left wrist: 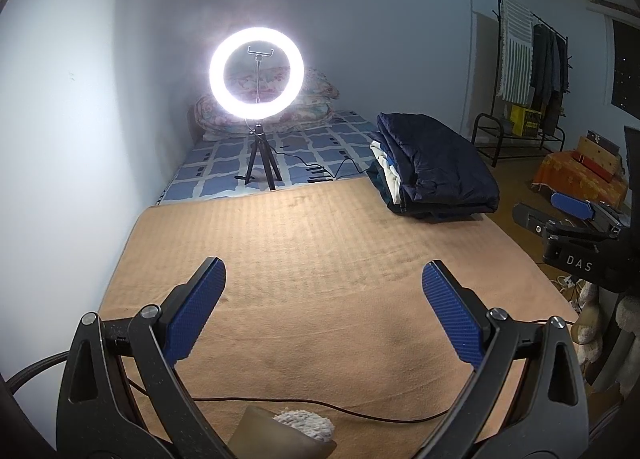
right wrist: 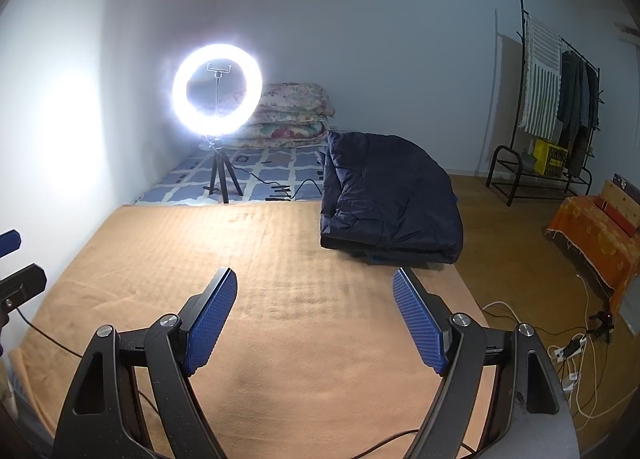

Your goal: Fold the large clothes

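A folded dark navy padded garment (left wrist: 436, 163) (right wrist: 390, 199) lies on top of a small stack of folded clothes (left wrist: 386, 171) at the far right of the tan blanket (left wrist: 320, 259) (right wrist: 280, 299) that covers the bed. My left gripper (left wrist: 324, 271) hovers over the near part of the blanket, open, with nothing between its blue pads. My right gripper (right wrist: 314, 279) is likewise open and empty, well short of the navy garment. The right gripper's body (left wrist: 576, 235) also shows at the right edge of the left wrist view.
A lit ring light on a tripod (left wrist: 260, 71) (right wrist: 218, 89) stands at the bed's far end before folded floral quilts (right wrist: 292, 115). A thin cable (left wrist: 320, 407) crosses the blanket's near edge. A clothes rack (right wrist: 560, 99), an orange-covered seat (right wrist: 596, 243) and floor cables (right wrist: 572, 347) lie right.
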`<state>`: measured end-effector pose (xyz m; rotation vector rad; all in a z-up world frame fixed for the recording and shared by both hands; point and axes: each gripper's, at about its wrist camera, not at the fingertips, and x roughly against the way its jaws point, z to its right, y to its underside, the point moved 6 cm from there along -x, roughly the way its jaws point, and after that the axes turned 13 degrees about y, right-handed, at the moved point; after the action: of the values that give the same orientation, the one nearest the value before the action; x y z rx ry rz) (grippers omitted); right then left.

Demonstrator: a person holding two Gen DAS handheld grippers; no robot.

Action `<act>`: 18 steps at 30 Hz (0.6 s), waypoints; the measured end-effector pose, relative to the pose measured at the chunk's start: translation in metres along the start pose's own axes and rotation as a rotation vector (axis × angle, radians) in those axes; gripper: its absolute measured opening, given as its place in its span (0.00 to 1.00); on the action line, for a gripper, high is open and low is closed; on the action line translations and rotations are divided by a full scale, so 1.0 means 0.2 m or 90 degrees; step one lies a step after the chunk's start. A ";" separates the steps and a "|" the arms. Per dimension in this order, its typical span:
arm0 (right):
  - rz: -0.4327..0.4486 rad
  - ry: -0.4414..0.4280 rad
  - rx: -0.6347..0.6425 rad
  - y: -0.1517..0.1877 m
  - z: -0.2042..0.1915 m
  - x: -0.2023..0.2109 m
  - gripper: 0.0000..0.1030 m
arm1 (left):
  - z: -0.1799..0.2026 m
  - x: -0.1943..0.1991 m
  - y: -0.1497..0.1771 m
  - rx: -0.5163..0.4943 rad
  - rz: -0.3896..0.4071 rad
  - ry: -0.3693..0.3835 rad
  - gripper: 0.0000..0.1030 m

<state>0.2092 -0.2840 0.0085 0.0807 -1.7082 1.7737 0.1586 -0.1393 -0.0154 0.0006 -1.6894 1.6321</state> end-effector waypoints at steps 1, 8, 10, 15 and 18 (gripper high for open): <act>0.000 0.000 0.000 0.00 0.00 0.00 0.78 | 0.00 0.00 0.00 0.001 0.000 -0.001 0.97; 0.000 0.000 0.001 0.00 0.00 0.00 0.78 | -0.01 0.01 0.00 0.001 0.000 -0.002 0.97; 0.000 0.000 0.001 0.00 0.00 0.00 0.78 | -0.01 0.00 0.00 0.000 0.000 -0.002 0.97; 0.000 0.000 0.004 0.01 0.00 0.00 0.78 | 0.00 0.01 0.00 -0.001 0.000 -0.003 0.97; 0.000 0.001 0.004 0.01 0.00 -0.01 0.78 | 0.00 0.01 0.00 0.000 0.000 -0.003 0.97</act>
<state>0.2093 -0.2837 0.0061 0.0819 -1.7015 1.7796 0.1580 -0.1382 -0.0150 0.0049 -1.6926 1.6334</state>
